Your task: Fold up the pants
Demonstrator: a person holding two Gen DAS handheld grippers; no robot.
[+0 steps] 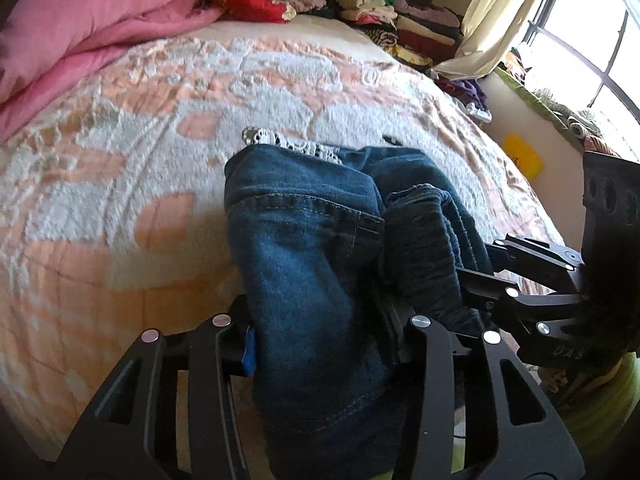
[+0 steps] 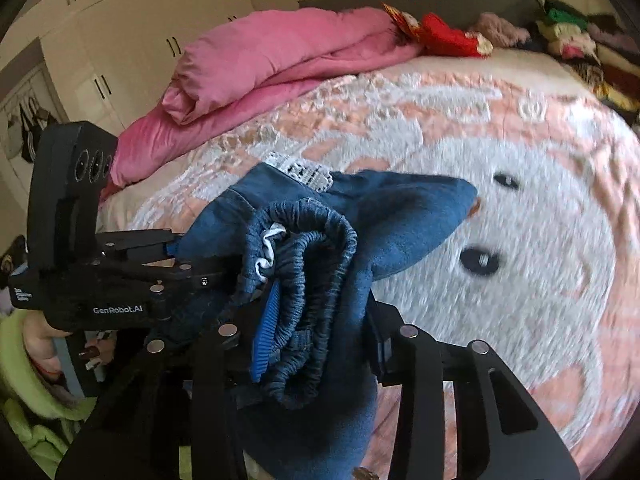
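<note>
Across the whole scene spread a wide bed (image 1: 120, 208) under a peach-and-white textured bedspread (image 2: 500, 168). A rolled pink quilt (image 1: 80, 28) lay along its far left side, and folded clothes (image 1: 404, 20) were stacked in the far right corner beside a cream curtain (image 1: 496, 16) and a bright window (image 1: 584, 28). Pale wardrobe doors (image 2: 132, 40) stood behind the quilt in my right-hand view.

Near the front edge of the bed, the blue denim pants (image 1: 304, 248) were bunched into a thick bundle between my two tools, with white lace trim (image 1: 292, 144) showing at the far end. My left gripper (image 1: 320, 344) was clamped on the denim, the cloth filling the space between its fingers. My right gripper (image 2: 316, 340) was closed over the gathered elastic waistband (image 2: 304, 240), its blue ridged pad (image 2: 266, 328) pressing into the folds. A white drawstring (image 2: 268, 252) poked out of the waistband. My green sleeve (image 2: 20, 360) showed behind the left tool.
</note>
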